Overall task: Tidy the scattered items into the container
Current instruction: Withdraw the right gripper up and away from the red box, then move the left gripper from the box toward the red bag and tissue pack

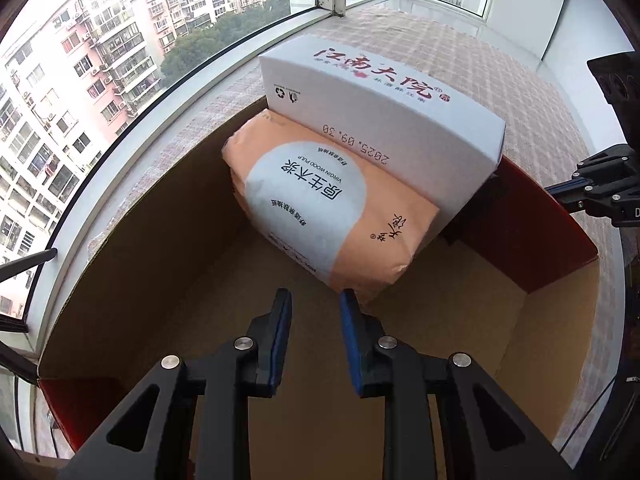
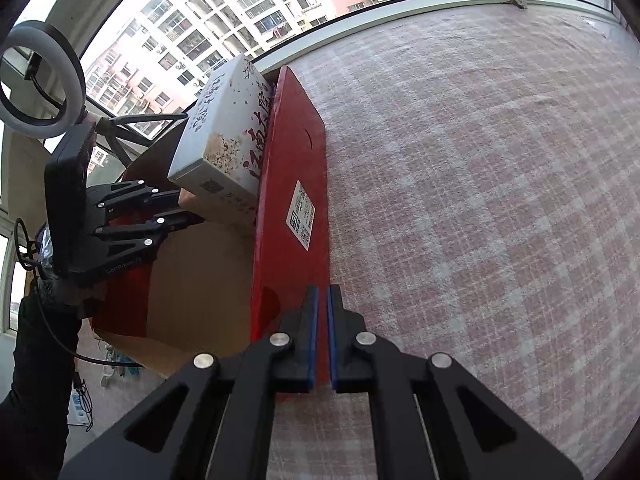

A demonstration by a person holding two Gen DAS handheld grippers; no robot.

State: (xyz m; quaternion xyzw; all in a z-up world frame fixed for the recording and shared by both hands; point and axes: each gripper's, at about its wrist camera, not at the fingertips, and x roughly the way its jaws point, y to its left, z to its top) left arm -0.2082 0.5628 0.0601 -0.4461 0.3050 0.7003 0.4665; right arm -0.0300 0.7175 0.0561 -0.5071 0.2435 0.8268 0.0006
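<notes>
An open cardboard box (image 1: 168, 240) with red outer flaps sits on a checked cloth. Inside it an orange tissue pack (image 1: 320, 208) lies against a white box with red Chinese lettering (image 1: 380, 108), which leans on the box's far rim. My left gripper (image 1: 314, 300) is open and empty, inside the cardboard box just short of the tissue pack. It also shows in the right wrist view (image 2: 188, 212). My right gripper (image 2: 322, 300) is shut and empty, over the red flap (image 2: 292, 184) outside the box. The white box (image 2: 224, 136) shows there too.
The pink and white checked cloth (image 2: 480, 200) covers the window platform to the right of the box. Windows (image 1: 100, 60) run along the far and left sides. A ring light (image 2: 36, 80) on a stand is at the left.
</notes>
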